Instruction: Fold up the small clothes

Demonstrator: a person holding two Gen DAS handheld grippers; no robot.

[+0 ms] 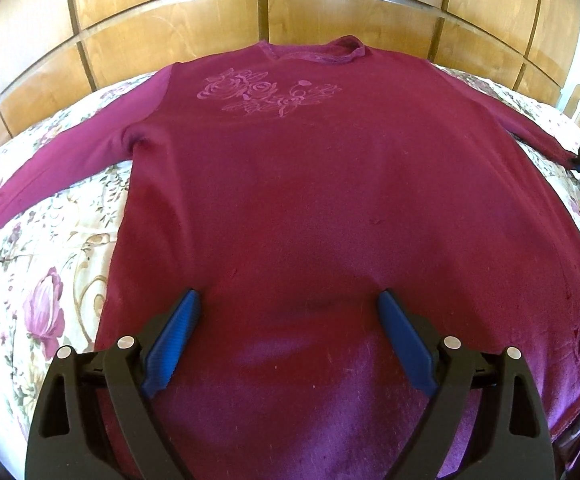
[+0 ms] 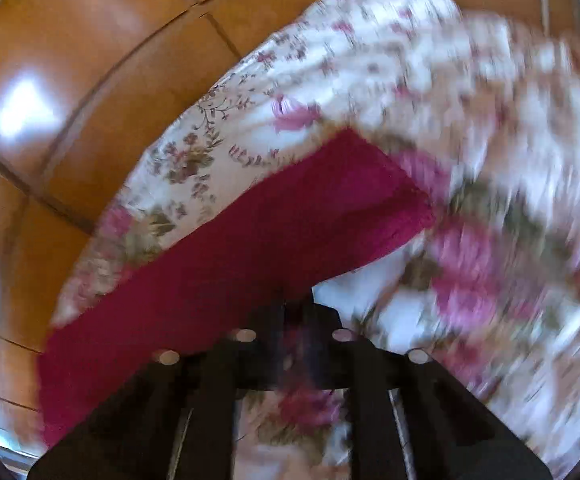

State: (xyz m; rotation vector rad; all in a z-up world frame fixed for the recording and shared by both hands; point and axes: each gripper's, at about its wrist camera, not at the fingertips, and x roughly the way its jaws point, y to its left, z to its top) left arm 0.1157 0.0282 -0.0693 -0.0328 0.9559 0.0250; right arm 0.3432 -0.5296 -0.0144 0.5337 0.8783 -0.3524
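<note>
Sweater lies flat, front up, on the floral bedspread, neckline toward the wooden headboard, both sleeves stretched out to the sides. Left hand-held gripper hangs over the hem area, blue pads spread wide with nothing between them. Right hand-held gripper is pressed together on the sweater's right sleeve near its cuff; that view is badly blurred, so the pinch itself is hard to make out.
</note>
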